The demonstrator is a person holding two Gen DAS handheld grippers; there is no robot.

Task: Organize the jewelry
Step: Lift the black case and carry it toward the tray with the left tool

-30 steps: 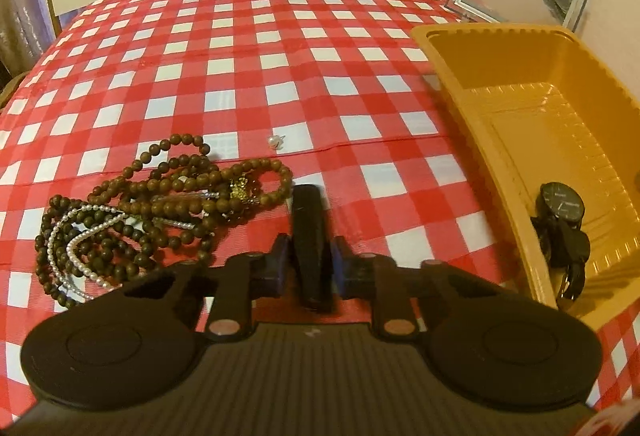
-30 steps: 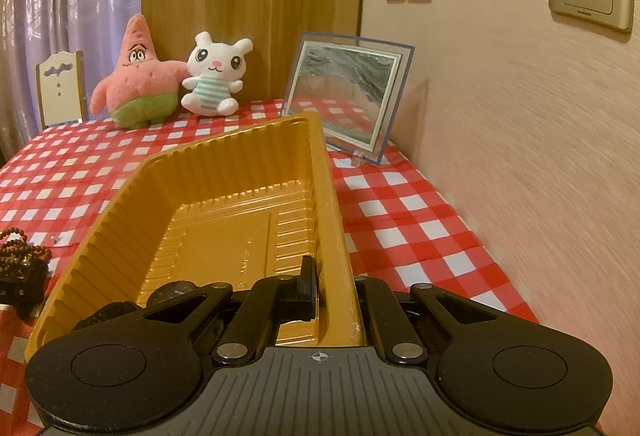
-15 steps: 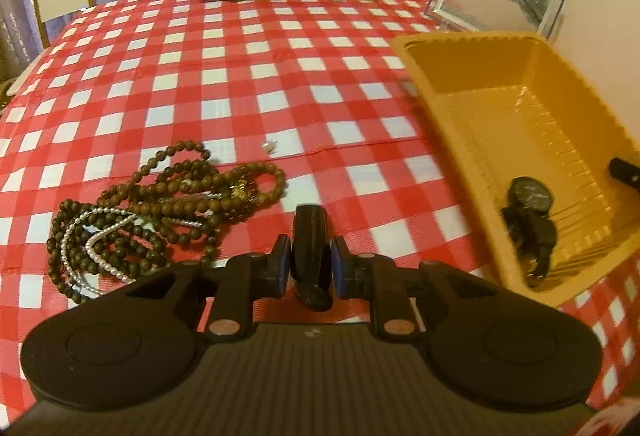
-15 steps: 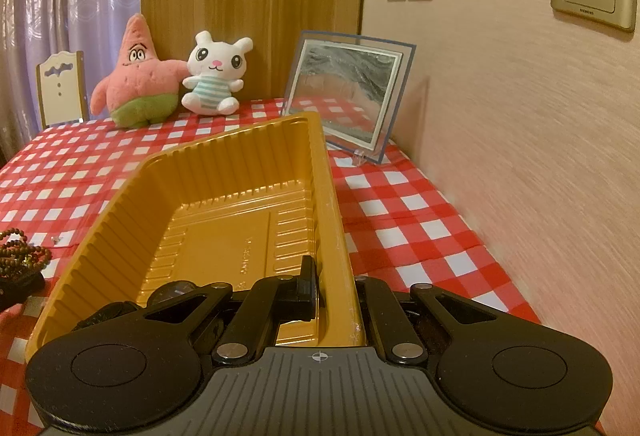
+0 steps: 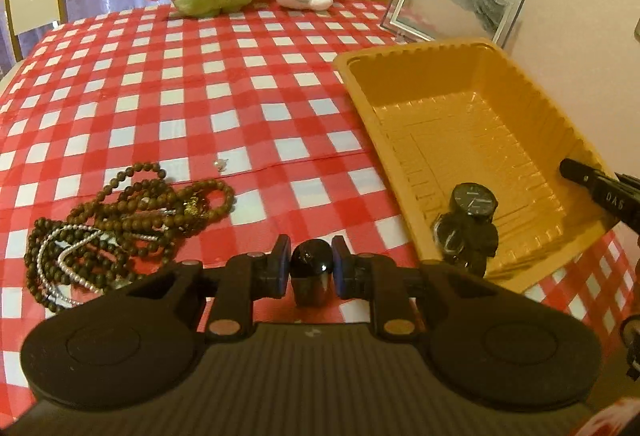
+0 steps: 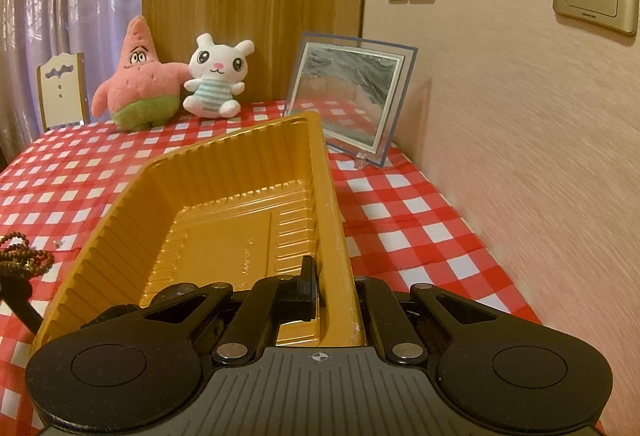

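Watch [image 5: 310, 272] pinched between left jaws (beads [image 5: 120, 211] beyond).

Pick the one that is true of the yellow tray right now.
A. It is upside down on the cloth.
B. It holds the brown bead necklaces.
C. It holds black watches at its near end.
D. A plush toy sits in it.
C: the left wrist view shows black watches lying at the near end of the yellow tray, while the bead necklaces lie on the checked cloth.
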